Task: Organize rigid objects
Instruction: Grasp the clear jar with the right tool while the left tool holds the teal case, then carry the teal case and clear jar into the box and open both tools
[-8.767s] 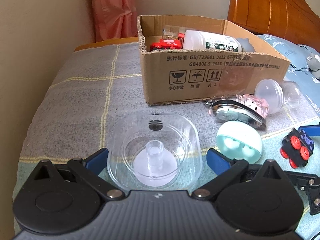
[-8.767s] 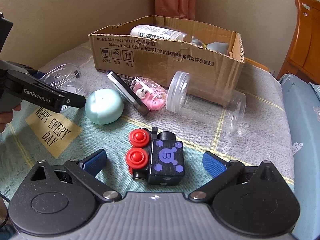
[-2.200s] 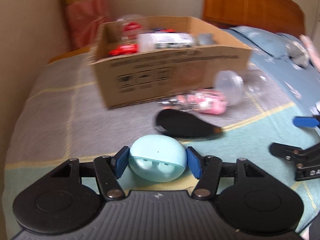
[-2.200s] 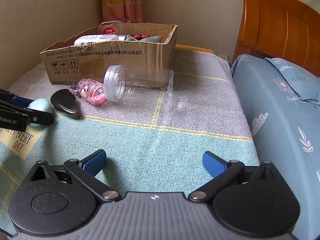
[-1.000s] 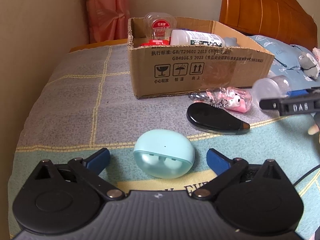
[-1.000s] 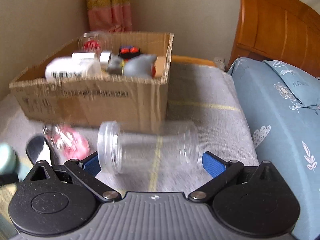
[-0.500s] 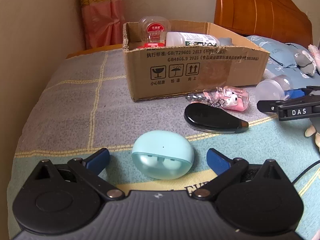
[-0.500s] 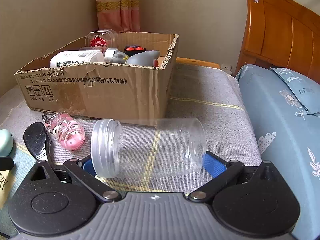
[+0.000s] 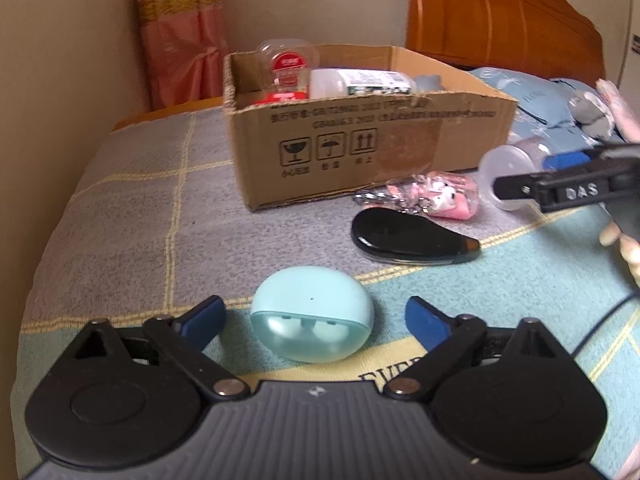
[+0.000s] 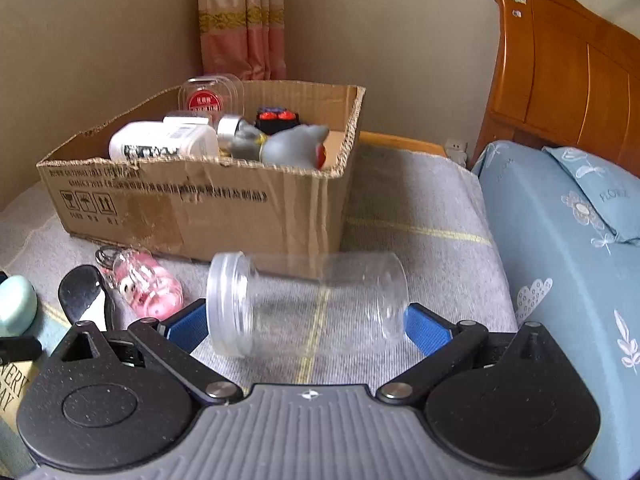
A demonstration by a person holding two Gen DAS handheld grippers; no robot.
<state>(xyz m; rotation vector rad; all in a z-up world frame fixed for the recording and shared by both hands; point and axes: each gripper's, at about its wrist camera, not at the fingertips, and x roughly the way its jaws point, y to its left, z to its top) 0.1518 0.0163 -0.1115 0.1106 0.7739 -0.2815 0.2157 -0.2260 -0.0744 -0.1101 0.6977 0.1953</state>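
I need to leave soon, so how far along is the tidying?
Done: bottles and toys sit in the box. In hand: left gripper closing around the earbud case; right gripper spans the jar. Left: keychain, black case.

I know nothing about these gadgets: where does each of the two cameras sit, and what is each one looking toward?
Left wrist view: rides on the left tool, looking forward and down over the mint earbud case between its closing, not yet touching fingers, toward the cardboard box; the right tool and some fingertips show at the right edge.
Right wrist view: rides on the right tool, looking over the clear plastic jar lying between its fingers, toward the box.
Shared: box, jar, earbud case, black key fob, pink keychain.
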